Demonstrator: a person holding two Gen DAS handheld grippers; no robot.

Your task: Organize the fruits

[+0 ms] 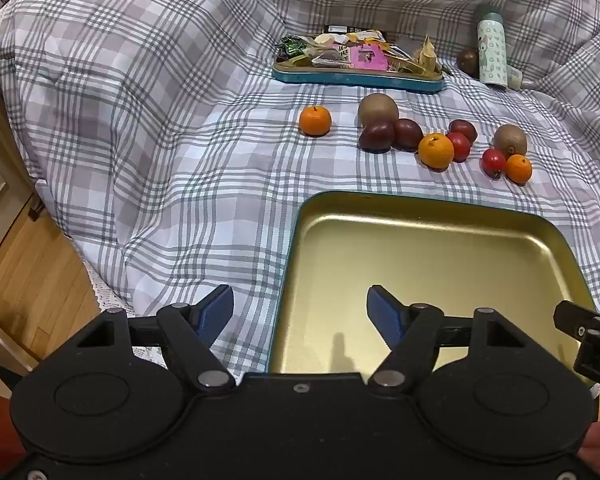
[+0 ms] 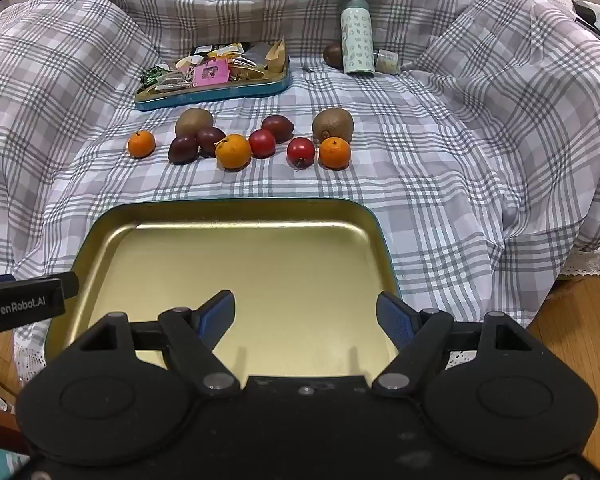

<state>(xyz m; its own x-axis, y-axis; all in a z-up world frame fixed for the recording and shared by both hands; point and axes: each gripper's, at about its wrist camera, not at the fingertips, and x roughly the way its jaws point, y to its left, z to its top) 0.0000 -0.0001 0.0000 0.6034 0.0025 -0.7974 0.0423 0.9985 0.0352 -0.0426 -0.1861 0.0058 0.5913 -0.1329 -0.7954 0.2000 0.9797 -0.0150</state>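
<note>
Smooth gold metal tray (image 2: 236, 280), round fruits (image 2: 233, 151) on plaid cloth (image 2: 440, 200).

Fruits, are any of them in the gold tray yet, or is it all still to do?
Nothing is done yet: the gold tray holds nothing. Both the left gripper and the right gripper are open and hold nothing. All the fruits, like the middle orange, lie on the checked cloth.

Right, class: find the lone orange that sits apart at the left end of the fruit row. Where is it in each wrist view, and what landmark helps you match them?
Left wrist view: lone orange sits centre, upper half, left of the fruit cluster.
Right wrist view: lone orange sits left of centre, at the row's left end.
Shared landmark: the snack tin lies behind the fruit in both.
</note>
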